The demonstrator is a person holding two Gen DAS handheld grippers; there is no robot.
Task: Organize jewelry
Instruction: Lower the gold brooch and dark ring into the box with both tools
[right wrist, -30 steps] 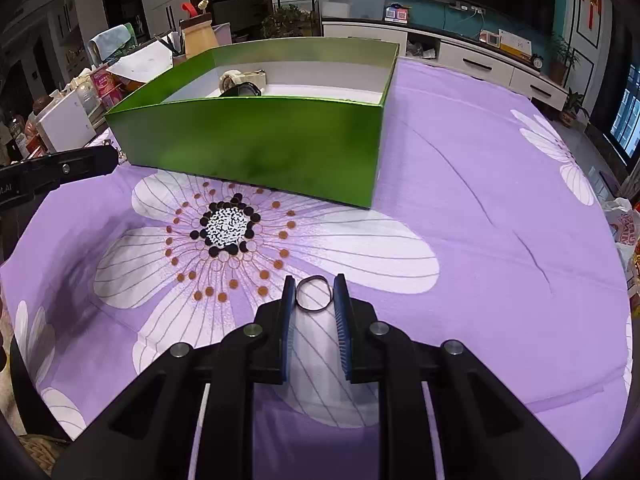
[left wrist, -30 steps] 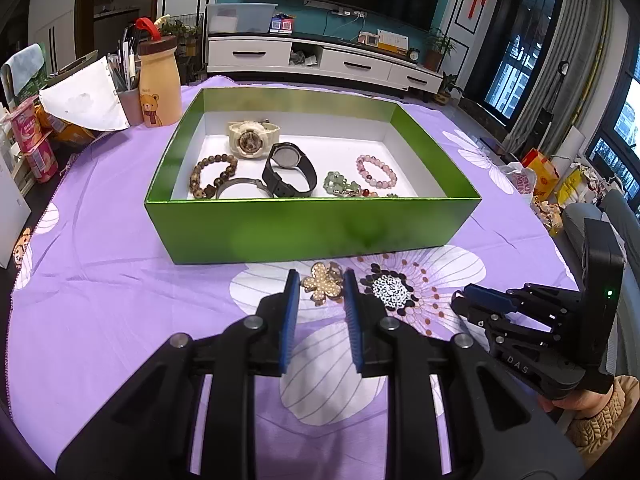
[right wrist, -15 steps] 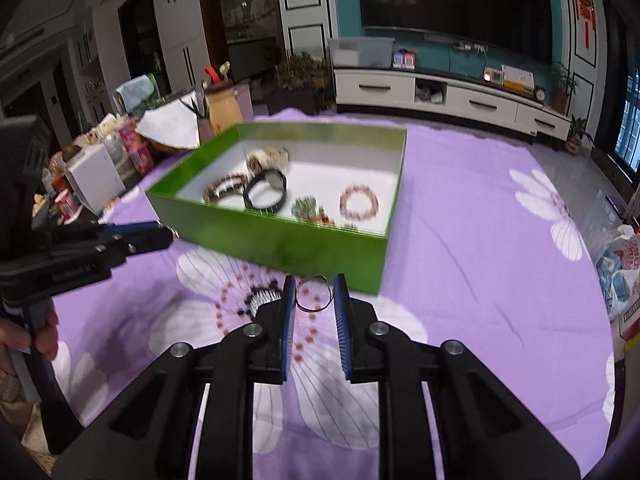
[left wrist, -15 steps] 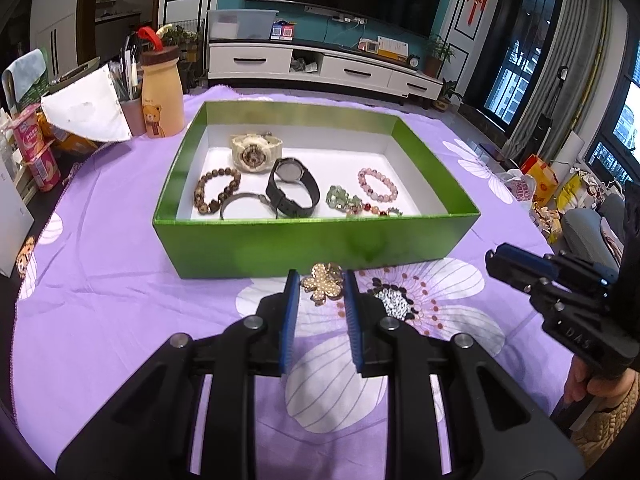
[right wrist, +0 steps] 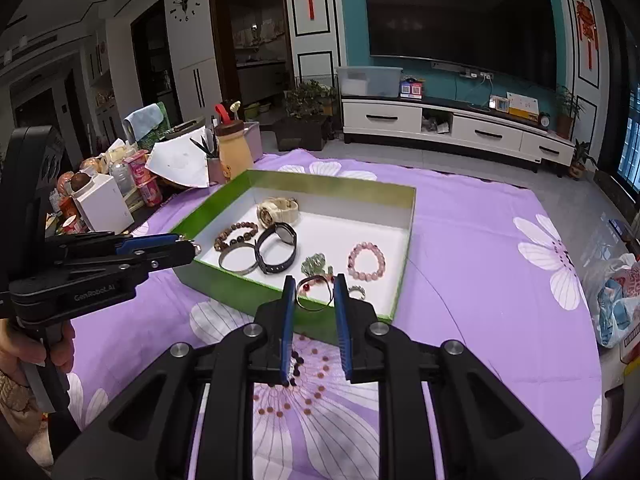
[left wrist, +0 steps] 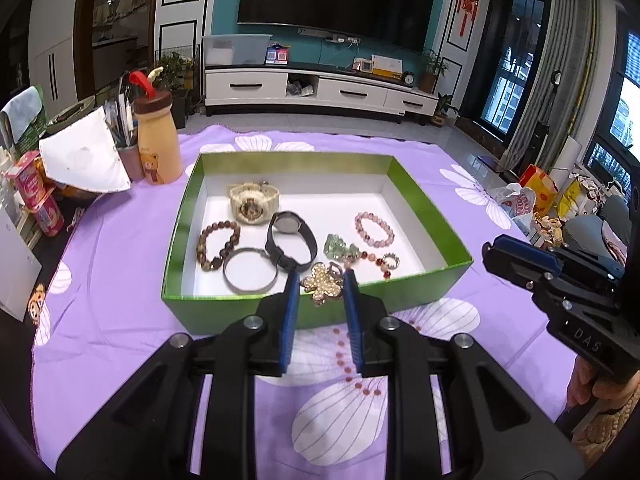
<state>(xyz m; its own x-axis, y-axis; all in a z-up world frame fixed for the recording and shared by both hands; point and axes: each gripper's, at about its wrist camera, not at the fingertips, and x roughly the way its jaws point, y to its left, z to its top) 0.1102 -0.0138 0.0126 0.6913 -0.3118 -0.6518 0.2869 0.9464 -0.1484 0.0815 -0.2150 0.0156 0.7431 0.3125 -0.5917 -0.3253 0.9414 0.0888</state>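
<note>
Left wrist view shows your left gripper (left wrist: pixel 320 288) with its jaws nearly closed, pinching the gold flower brooch (left wrist: pixel 321 287) above the near wall of the green box (left wrist: pixel 176 224). In the right wrist view your right gripper (right wrist: pixel 314 294) is just as narrow, clamped on a thin metal ring (right wrist: pixel 315 293) over the box's near edge. Carry each piece on past the wall to a bare patch of the white floor, lower it close to the floor, then part the jaws gently so nothing bounces onto the bracelets. Keep the two grippers apart; they look near each other. Inside the box I count two watches (left wrist: pixel 253 203), two bead bracelets (left wrist: pixel 374 229), one metal bangle (left wrist: pixel 249 270), one green charm strand (left wrist: pixel 340 249) and one small ring (left wrist: pixel 391 259).
</note>
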